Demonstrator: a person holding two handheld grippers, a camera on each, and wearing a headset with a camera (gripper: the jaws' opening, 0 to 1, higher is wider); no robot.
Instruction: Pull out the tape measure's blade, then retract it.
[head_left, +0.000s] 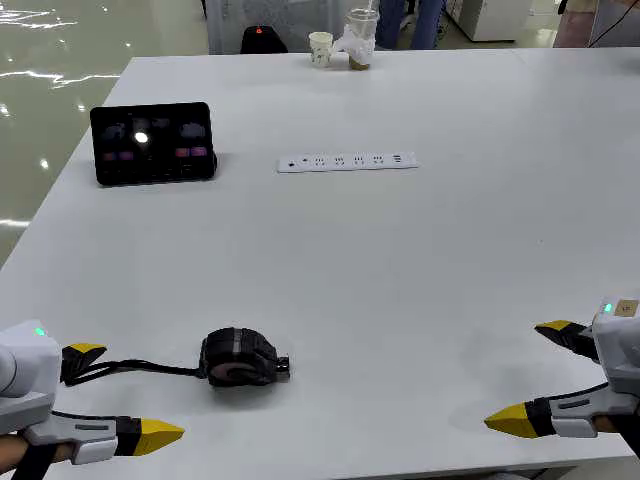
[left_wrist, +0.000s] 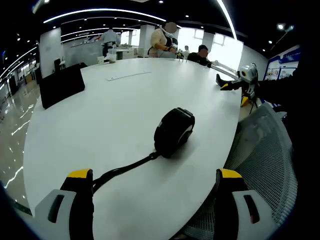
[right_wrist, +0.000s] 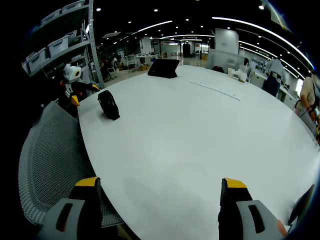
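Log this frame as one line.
phase: pre-grasp | tape measure: on table, blade in, strap toward left gripper | left gripper: open, empty | right gripper: open, empty

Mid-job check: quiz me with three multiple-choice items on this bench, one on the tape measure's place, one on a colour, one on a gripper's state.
1. The black tape measure lies: A) near the left gripper; B) beside the white power strip; C) on the black tablet.
2. The gripper fingertips are: A) red; B) yellow; C) blue.
3. The right gripper is: A) shut on the tape measure; B) open, empty; C) shut, empty.
Answers: 1 A, its strap trails toward that gripper; 2 B, yellow in all views; 3 B, jaws apart over the white table.
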